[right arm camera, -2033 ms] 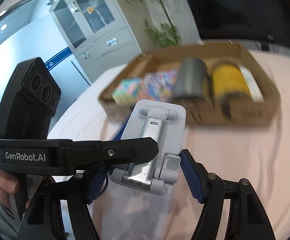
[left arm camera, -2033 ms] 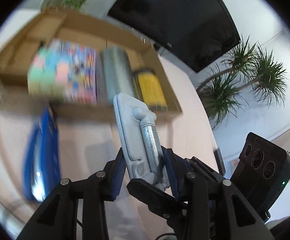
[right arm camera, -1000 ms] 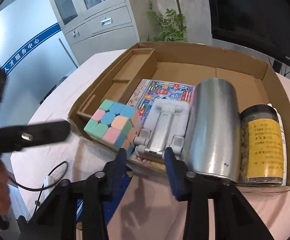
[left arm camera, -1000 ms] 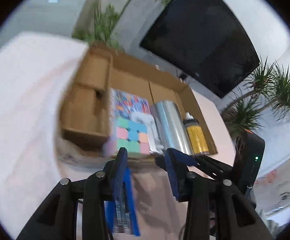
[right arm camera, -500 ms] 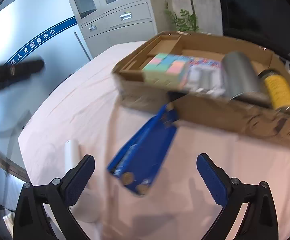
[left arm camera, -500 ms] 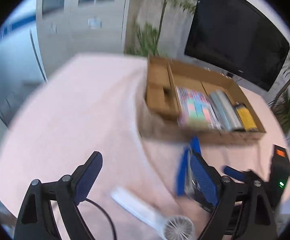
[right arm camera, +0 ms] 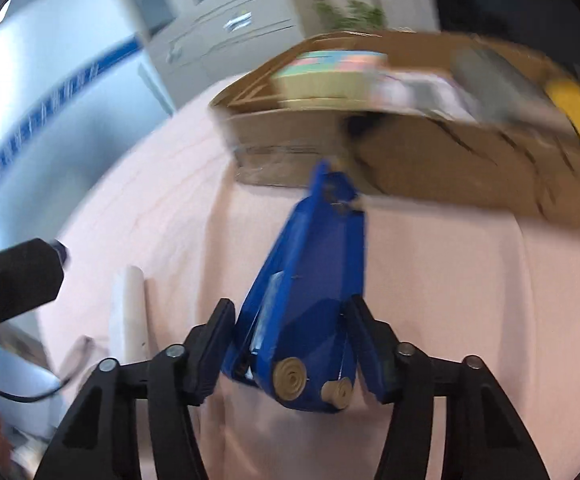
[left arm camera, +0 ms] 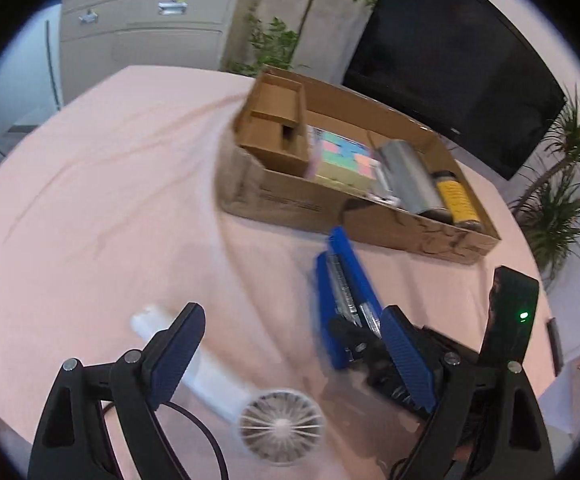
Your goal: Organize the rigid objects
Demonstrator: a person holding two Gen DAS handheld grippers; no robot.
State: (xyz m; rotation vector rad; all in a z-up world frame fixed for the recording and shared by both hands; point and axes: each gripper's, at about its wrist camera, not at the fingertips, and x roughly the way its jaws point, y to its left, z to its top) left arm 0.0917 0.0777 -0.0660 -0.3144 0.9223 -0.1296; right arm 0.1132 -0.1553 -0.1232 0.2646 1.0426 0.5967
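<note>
Blue stapler [right arm camera: 310, 304] between right claw [right arm camera: 290, 344] pads

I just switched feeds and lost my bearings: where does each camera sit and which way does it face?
Left wrist: on the left gripper, above the table, looking at the white fan, blue case and cardboard box; its open jaws show.
Right wrist: on the right gripper, low, facing the box; jaws flank the blue case.
Shared: case, box, fan.

Left gripper [left arm camera: 290, 364] jaws wide apart above white fan [left arm camera: 277, 424].
</note>
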